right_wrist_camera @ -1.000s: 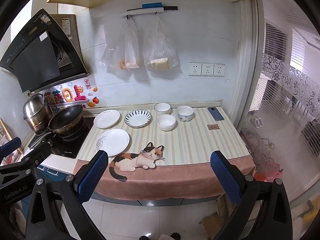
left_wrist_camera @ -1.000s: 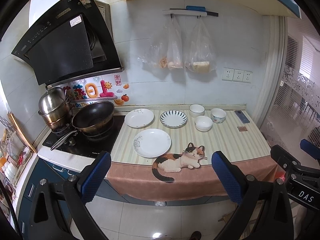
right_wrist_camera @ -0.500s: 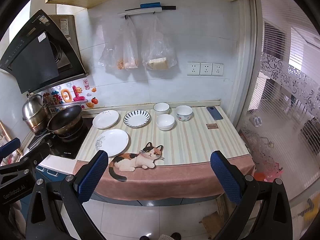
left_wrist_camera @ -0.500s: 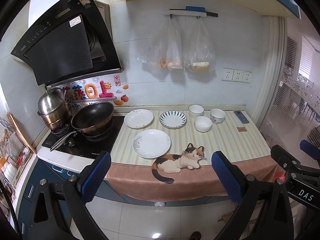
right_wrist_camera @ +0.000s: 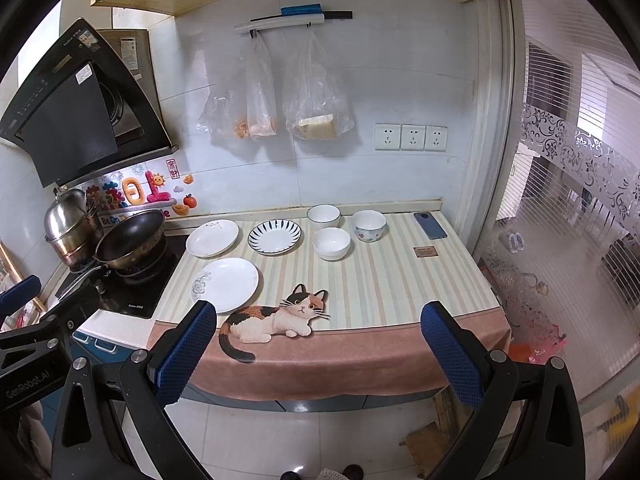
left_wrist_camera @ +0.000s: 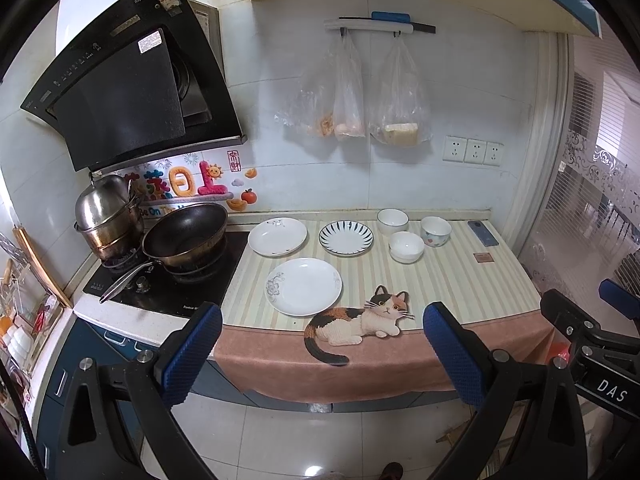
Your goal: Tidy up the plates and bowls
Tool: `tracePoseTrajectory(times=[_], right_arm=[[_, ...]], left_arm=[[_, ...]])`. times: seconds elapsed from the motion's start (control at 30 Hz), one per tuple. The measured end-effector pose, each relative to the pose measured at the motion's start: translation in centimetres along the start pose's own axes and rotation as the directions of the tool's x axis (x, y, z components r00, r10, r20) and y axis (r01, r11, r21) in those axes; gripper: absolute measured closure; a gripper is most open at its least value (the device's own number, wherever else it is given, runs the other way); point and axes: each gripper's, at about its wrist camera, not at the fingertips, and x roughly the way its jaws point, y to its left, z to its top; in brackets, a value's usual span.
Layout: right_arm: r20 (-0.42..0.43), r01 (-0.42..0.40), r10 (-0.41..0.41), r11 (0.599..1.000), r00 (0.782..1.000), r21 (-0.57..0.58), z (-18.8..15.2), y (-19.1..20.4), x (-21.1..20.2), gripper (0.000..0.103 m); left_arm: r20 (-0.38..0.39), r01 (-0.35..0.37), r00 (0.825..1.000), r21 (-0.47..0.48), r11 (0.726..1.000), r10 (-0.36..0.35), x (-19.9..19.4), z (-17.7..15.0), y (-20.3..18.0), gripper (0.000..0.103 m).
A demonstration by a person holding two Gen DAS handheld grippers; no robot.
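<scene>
Three plates on the desk, all well ahead of both hand-held grippers: large white plate nearest, small white plate and striped plate behind it. Three bowls ahead and right: two white bowls, one patterned bowl, close together. Left hand-held gripper released, empty, short of the desk edge. Right hand-held gripper likewise spread, empty. Wok far left.

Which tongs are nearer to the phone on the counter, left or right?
Probably right. The right tongs hang off the counter's front edge, toward the end with the phone. The left tongs are further toward the stove.
</scene>
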Motion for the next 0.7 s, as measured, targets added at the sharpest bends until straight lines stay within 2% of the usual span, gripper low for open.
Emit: tracePoseTrajectory(times=[0.7], right_arm=[[-0.009, 0.015, -0.014, 0.999, 1.0, 0.043, -0.5, 1.6, 1.2, 0.0]], left_arm=[[-0.009, 0.026, 1.0, 0.018, 0.999, -0.026, 1.7, -0.1, 1.3, 0.0]])
